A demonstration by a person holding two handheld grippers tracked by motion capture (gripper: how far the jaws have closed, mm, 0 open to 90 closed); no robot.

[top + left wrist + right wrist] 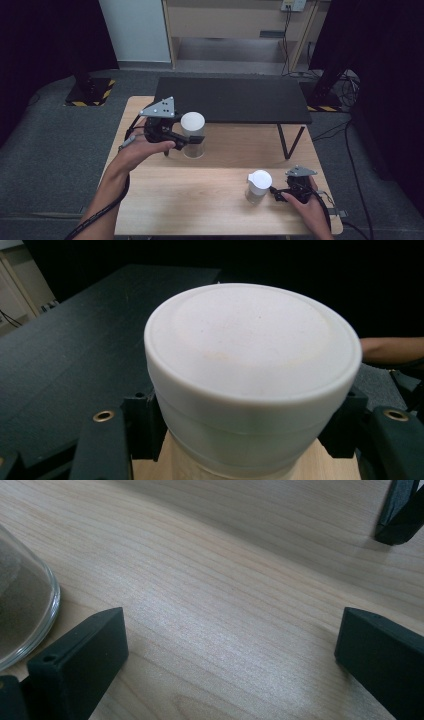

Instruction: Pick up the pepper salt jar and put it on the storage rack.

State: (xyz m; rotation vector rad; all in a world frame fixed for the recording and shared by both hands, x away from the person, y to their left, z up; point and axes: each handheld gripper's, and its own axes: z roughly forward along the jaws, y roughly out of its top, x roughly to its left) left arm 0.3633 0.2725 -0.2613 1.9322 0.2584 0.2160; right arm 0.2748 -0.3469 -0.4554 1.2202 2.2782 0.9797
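A large glass jar (193, 149) with a thick white lid (192, 122) sits at the back left of the wooden table (210, 205). My left gripper (189, 139) is shut on the lower band of that lid (252, 350), one jaw on each side. I cannot tell whether the jar is off the table. A smaller glass jar (256, 192) with a white lid (260, 178) stands at the front right. My right gripper (274, 192) rests low on the table just right of it, open, with bare wood between its jaws. This gripper (230, 630) has the jar's glass wall (22, 615) at its left.
A low black bench (230, 99) spans the back of the table, and one of its legs (286, 144) comes down on the wood right of the large jar; its foot (400, 515) lies ahead of my right gripper. Bare wood lies between the two jars.
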